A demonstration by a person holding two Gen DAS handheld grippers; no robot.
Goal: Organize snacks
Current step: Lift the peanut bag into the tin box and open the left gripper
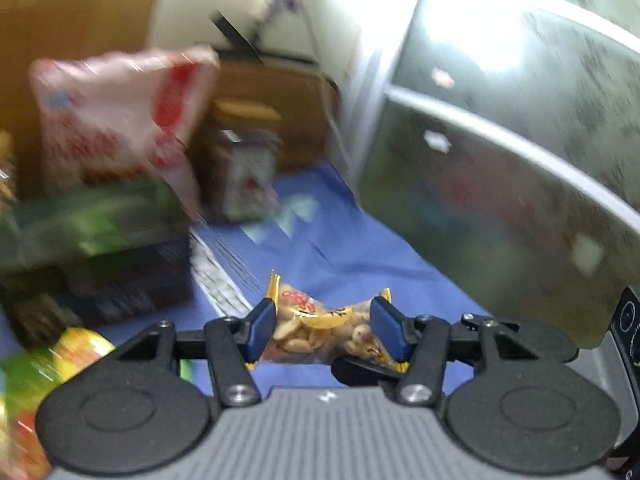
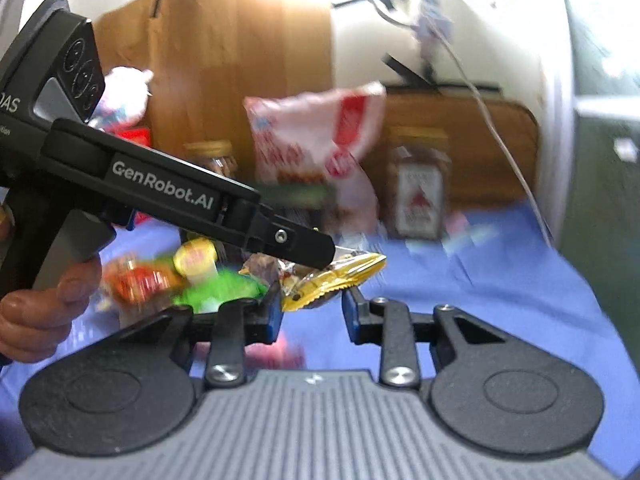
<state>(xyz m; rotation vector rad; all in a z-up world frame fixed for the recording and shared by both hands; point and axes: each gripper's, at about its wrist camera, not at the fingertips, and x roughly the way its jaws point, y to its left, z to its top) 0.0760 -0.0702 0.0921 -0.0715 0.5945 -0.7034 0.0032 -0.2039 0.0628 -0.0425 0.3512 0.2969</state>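
Note:
A clear peanut packet [image 1: 320,320] with gold crimped ends hangs above the blue cloth [image 1: 340,248]. My left gripper [image 1: 327,328] is shut on it, one blue pad pressing each side. In the right wrist view the left gripper [image 2: 316,252] reaches in from the left, held by a hand [image 2: 36,312], and clamps the packet's [image 2: 336,276] top. My right gripper [image 2: 312,312] is shut on the packet's gold lower end, both pads touching it. One of the right gripper's black fingers [image 1: 360,366] shows under the packet in the left wrist view.
A pink and red bag [image 2: 316,148] leans on a green box [image 1: 100,216] over a dark box [image 1: 132,280]. A labelled jar [image 2: 418,184] stands by the cardboard [image 2: 240,60]. Colourful snack packs [image 2: 160,280] lie left. A metal cabinet [image 1: 520,160] walls the right.

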